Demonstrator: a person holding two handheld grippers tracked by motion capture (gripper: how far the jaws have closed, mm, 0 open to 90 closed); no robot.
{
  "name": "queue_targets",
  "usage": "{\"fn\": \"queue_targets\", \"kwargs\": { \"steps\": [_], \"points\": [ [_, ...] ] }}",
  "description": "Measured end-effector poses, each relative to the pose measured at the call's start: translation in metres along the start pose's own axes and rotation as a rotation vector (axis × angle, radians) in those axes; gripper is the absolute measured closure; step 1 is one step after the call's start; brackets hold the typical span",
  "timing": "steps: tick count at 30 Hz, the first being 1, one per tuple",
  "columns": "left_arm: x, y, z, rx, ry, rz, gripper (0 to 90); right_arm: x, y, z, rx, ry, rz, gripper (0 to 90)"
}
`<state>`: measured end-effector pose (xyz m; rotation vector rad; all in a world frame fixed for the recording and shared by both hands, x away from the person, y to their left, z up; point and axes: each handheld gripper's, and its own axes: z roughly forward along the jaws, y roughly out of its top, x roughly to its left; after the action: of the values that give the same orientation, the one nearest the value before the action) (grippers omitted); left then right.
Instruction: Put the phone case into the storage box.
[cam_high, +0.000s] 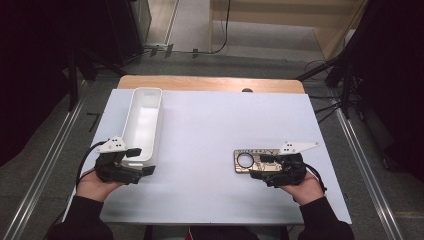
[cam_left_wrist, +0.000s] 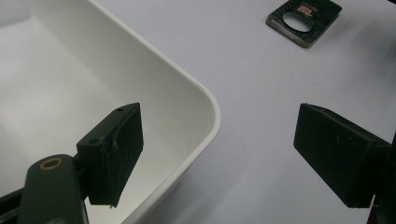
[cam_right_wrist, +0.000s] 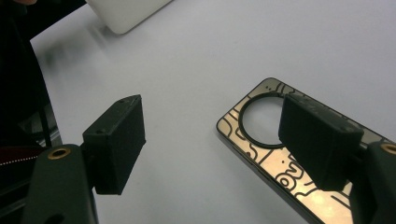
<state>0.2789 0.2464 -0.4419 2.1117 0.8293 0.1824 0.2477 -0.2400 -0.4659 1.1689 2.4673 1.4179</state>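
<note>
Your left hand-held gripper (cam_left_wrist: 219, 154) is spread wide with nothing held, straddling the near corner wall of the white bin (cam_left_wrist: 205, 98): one jaw inside, one outside over the bench (cam_high: 210, 130). Your right hand-held gripper (cam_right_wrist: 210, 144) is also open, one jaw over the patterned plate (cam_right_wrist: 261, 158) with the round hole, the other off to its side, not gripping it.

White rectangular bin (cam_high: 143, 120), long and narrow, open top, rounded corners, standing upright and empty at left of white worktop (cam_high: 210, 130). Flat gold-patterned plate (cam_high: 252, 161) with black border and round hole at one end, lying face up at right, well apart from bin.
</note>
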Motion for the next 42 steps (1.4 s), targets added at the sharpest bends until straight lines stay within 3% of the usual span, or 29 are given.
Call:
{"fn": "queue_targets", "kwargs": {
  "steps": [42],
  "points": [
    [0.0003, 0.0026, -0.0019, -0.007, -0.002, 0.005, 15.4, 0.0, -0.0009, -0.0022, 0.016, 0.005, 0.005, 21.8]
  ]
}}
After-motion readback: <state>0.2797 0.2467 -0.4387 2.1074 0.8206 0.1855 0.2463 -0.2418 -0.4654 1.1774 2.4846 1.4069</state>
